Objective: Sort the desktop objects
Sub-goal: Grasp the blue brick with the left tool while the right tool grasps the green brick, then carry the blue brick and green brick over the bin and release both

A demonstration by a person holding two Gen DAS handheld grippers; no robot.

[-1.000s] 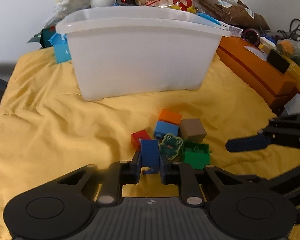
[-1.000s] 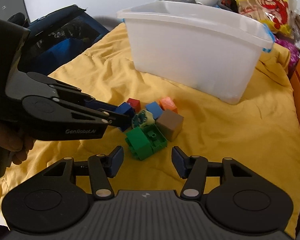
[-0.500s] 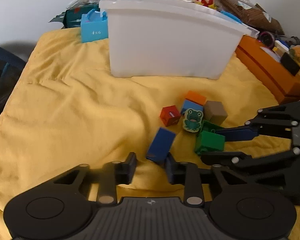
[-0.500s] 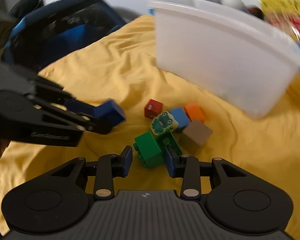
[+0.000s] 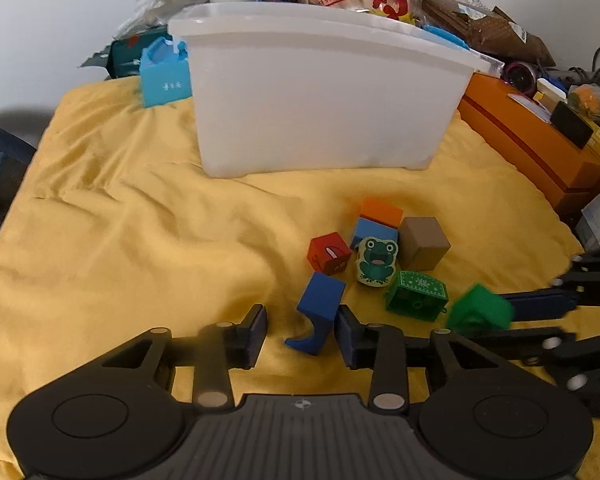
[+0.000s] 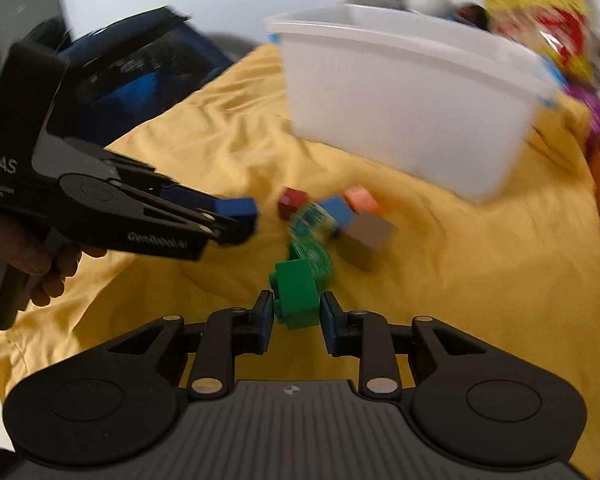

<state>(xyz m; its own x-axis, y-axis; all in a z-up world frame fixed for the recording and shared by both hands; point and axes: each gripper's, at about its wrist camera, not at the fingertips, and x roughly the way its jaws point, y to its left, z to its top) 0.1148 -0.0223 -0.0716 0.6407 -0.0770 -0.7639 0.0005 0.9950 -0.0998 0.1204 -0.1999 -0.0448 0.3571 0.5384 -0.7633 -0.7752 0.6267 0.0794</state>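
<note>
While the right gripper (image 6: 296, 316) has just closed its fingers on the green brick (image 6: 296, 294) at lower centre, the left gripper (image 5: 300, 330), lettered "DAS" and "GenRobot", has parted its fingers beside the blue block (image 5: 318, 308) lying loose on the yellow cloth (image 5: 140, 240).

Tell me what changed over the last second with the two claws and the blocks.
The left claw opened, dropping the dark blue block onto the yellow cloth. The right claw closed on the green brick. The white bin and other blocks stayed put.
</note>
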